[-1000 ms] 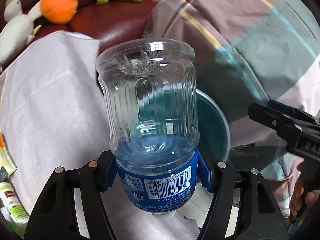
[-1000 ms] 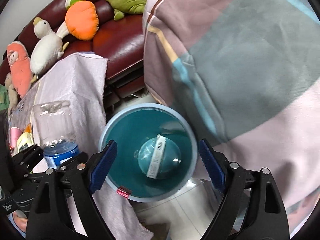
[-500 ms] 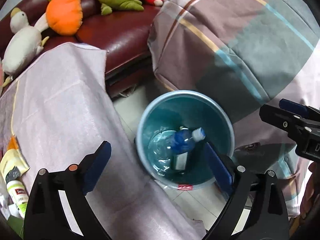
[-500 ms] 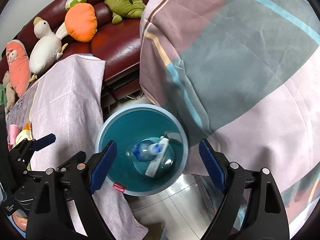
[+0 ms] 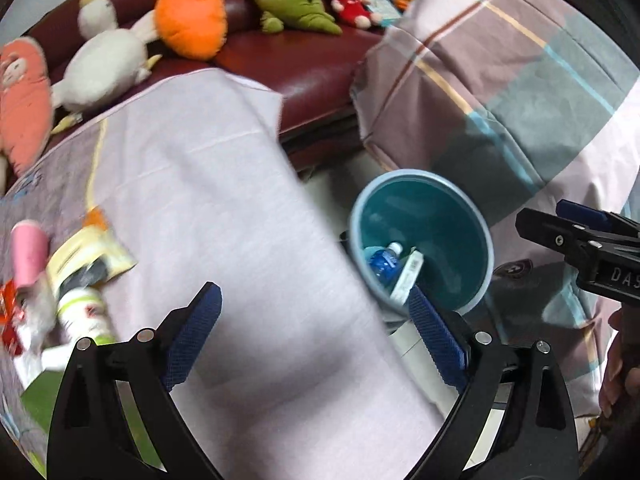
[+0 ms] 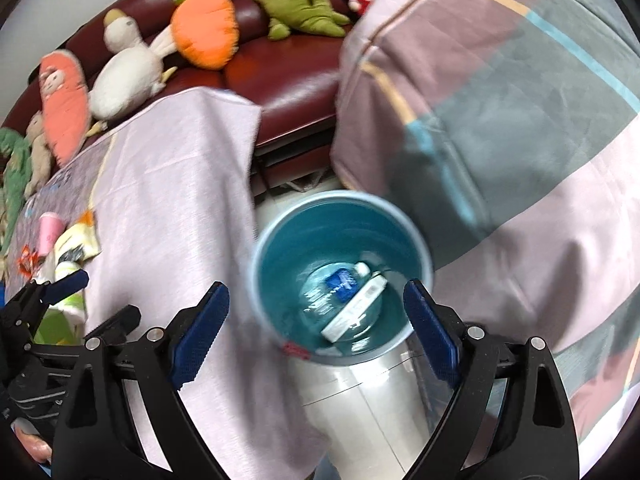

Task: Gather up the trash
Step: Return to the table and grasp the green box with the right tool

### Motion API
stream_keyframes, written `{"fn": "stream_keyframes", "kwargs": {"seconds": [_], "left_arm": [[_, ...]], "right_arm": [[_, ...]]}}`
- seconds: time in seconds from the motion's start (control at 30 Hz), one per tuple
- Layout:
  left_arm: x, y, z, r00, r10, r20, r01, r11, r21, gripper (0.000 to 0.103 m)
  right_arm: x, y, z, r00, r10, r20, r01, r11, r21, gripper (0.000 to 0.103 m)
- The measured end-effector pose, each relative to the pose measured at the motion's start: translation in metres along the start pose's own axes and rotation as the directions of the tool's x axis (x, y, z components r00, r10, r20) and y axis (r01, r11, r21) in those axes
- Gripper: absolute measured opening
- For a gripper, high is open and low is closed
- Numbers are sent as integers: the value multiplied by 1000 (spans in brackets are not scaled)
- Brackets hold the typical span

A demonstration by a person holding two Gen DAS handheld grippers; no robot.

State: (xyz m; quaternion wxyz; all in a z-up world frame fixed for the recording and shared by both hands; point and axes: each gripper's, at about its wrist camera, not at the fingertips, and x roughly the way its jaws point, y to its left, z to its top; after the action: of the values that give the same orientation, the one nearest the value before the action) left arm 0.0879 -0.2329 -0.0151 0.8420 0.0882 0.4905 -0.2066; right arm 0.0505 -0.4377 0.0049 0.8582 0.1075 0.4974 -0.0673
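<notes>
Both the left hand-held gripper (image 5: 314, 334) and the right hand-held gripper (image 6: 316, 330) point steeply downward, jaws spread wide and empty, having just been opening.

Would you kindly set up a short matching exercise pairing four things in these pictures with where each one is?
Things:
1. plastic bottle
2. orange carrot plush
3. pink cup
4. left gripper

Places:
a. on the dark red sofa
b. lying on the cloth-covered table
c. inside the teal bin
d. open and empty above the cloth's edge

Pairs: 1-c, 2-a, 3-b, 4-d
</notes>
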Motion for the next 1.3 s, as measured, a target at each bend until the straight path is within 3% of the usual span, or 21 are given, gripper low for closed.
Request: {"fn": "stream_keyframes", "kwargs": {"seconds": [0.27, 0.57, 0.83, 1.0, 1.07, 1.3], "left_arm": [[-39, 67, -54, 999, 33, 3, -33, 998, -62, 95], [-94, 140, -103, 996, 64, 70, -51, 985, -168, 96], [-111, 199, -133, 985, 153, 82, -128, 959, -253, 98], [-94, 250, -158, 975, 223, 26, -200, 917, -346, 98], [-84, 265, -167, 976, 219, -7, -206, 903, -378, 98], [-74, 288, -178, 979, 205, -8, -189, 887, -421, 98]], "right_arm": [[-4, 64, -36, 998, 47, -47, -51, 996, -72, 85], [-2, 143, -60, 989, 105, -104, -123, 975, -186, 85], [6, 199, -71, 976, 151, -157, -188, 949, -252, 85], [15, 233, -79, 949, 218, -226, -275, 925, -262, 85], [16, 245, -77, 935, 256, -245, -317, 914, -254, 85], [31, 293, -73, 893, 331, -305, -408, 881, -238, 85]]}}
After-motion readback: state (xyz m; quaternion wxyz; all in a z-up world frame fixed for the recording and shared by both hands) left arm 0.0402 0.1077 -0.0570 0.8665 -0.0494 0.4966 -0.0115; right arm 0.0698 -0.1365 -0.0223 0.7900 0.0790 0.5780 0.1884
